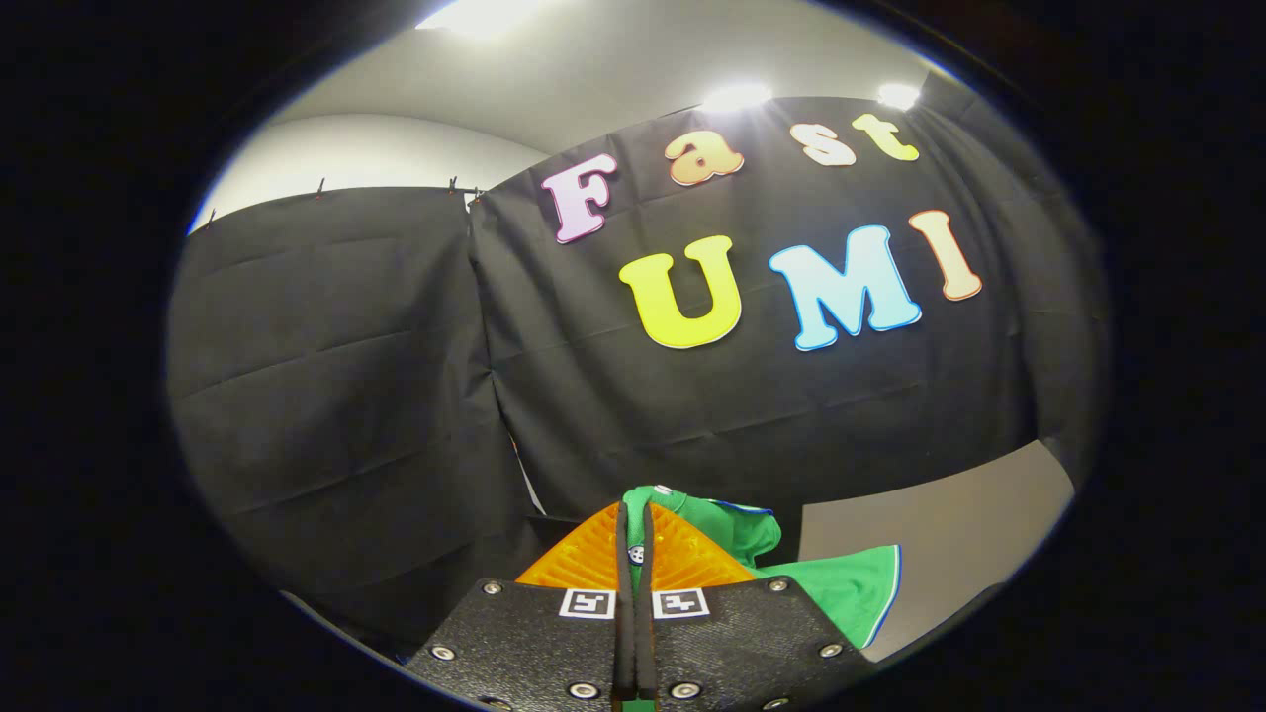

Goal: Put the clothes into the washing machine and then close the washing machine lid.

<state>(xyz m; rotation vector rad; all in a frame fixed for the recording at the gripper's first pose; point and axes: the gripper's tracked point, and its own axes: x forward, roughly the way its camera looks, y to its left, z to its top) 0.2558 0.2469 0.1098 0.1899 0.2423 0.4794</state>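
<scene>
Carrying looks to be the step in hand: the tool (pixel 634 539) is clamped on a green garment (pixel 757 539), both fingers pressed together with a fold of the cloth pinched between them. The rest of the garment spills out just ahead of the fingers and hangs off to their right, a white-edged flap trailing lowest. The tool is held level or tipped slightly up, facing the black cloth wall (pixel 396 376) well beyond it, with a pale surface (pixel 949 534) to the right. Next, I judge, the tool must swing toward the washing machine and let go over its opening.
</scene>
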